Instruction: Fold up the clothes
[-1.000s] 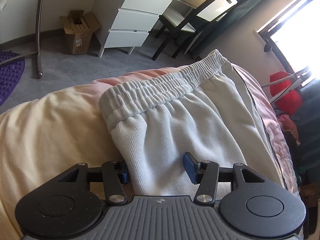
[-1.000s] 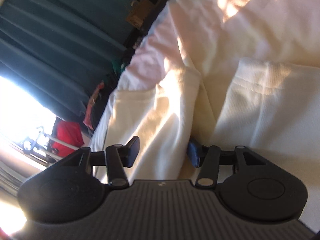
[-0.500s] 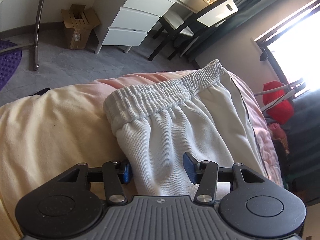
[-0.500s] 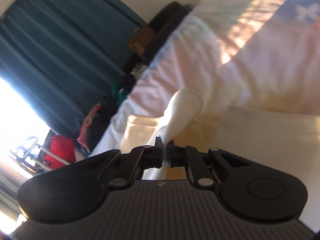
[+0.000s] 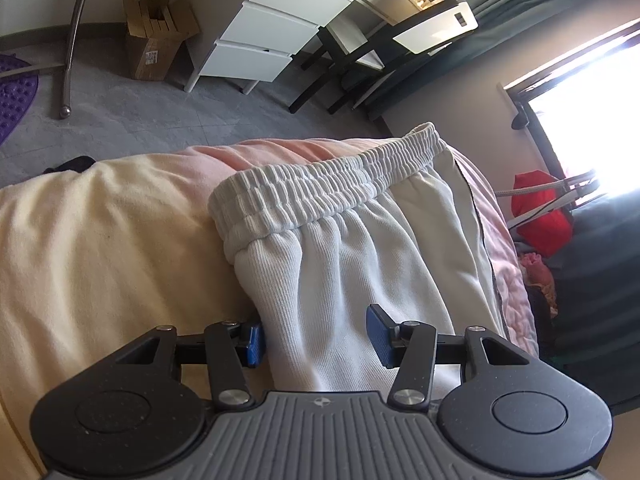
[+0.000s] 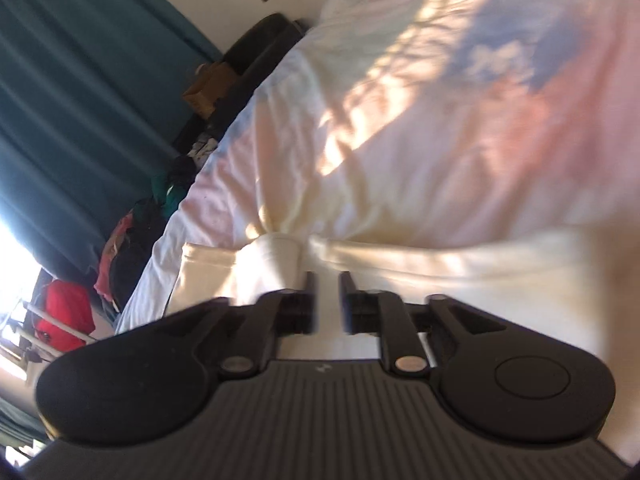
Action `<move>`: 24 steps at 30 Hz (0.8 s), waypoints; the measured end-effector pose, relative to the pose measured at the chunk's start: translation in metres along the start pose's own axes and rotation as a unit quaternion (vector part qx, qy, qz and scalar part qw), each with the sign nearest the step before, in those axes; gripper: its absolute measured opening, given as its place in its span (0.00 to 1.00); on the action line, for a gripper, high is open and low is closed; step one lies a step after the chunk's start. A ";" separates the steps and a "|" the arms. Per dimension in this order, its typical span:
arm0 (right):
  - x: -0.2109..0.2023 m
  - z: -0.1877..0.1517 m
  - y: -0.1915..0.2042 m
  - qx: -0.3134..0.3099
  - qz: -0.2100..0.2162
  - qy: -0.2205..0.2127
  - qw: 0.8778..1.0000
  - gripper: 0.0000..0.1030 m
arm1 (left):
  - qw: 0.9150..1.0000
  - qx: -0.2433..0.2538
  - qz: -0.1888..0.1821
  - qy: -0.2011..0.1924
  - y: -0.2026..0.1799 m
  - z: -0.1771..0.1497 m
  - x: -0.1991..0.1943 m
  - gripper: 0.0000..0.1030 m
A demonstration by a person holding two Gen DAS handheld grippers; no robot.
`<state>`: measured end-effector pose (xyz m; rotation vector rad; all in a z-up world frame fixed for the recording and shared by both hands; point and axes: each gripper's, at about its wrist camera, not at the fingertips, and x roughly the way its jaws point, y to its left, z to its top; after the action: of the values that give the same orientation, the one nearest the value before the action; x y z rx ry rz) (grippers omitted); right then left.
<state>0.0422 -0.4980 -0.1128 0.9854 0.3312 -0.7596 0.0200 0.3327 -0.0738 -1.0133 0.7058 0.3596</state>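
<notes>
White sweatpants point(image 5: 360, 264) lie on a cream and pink duvet point(image 5: 100, 240), their ribbed elastic waistband point(image 5: 320, 184) towards the bed's far edge. My left gripper point(image 5: 316, 332) is open, its blue pads point(image 5: 380, 336) straddling the folded side of the pants; the left pad touches the fabric edge. In the blurred right wrist view a pant leg point(image 6: 276, 260) is bunched just ahead of my right gripper point(image 6: 326, 280). Its jaws are opening, with pale fabric showing in the narrow gap and neither pad pressing on it.
Beyond the bed's edge stand a white drawer unit point(image 5: 272, 36), a cardboard box point(image 5: 156, 40), a dark chair point(image 5: 352, 64), a metal pole point(image 5: 76, 40) and a purple mat point(image 5: 16, 96). A red bag point(image 5: 540, 216) sits by the window. Teal curtains point(image 6: 80, 100) and piled clothes point(image 6: 132, 232) line the bed's side.
My right gripper shut on the pant leg, lifted and carried it across the bed, and its jaws have now parted. The left gripper shifted slightly and stayed open.
</notes>
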 end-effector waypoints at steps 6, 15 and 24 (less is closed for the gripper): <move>-0.071 0.009 -0.033 0.017 -0.038 -0.060 0.997 0.86 | 0.999 0.012 -0.014 0.029 0.000 -0.007 -0.004 0.50; -0.057 0.011 -0.095 0.116 -0.055 0.029 0.991 0.86 | 0.999 0.008 -0.019 0.045 0.004 -0.008 -0.002 0.50; -0.029 0.005 -0.076 0.046 -0.013 0.043 0.998 0.07 | 0.999 -0.035 -0.038 0.005 0.008 0.001 0.002 0.08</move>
<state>-0.0327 -0.5147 -0.1414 1.1051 0.3865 -0.7639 0.0174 0.3380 -0.0803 -1.1071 0.6654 0.3144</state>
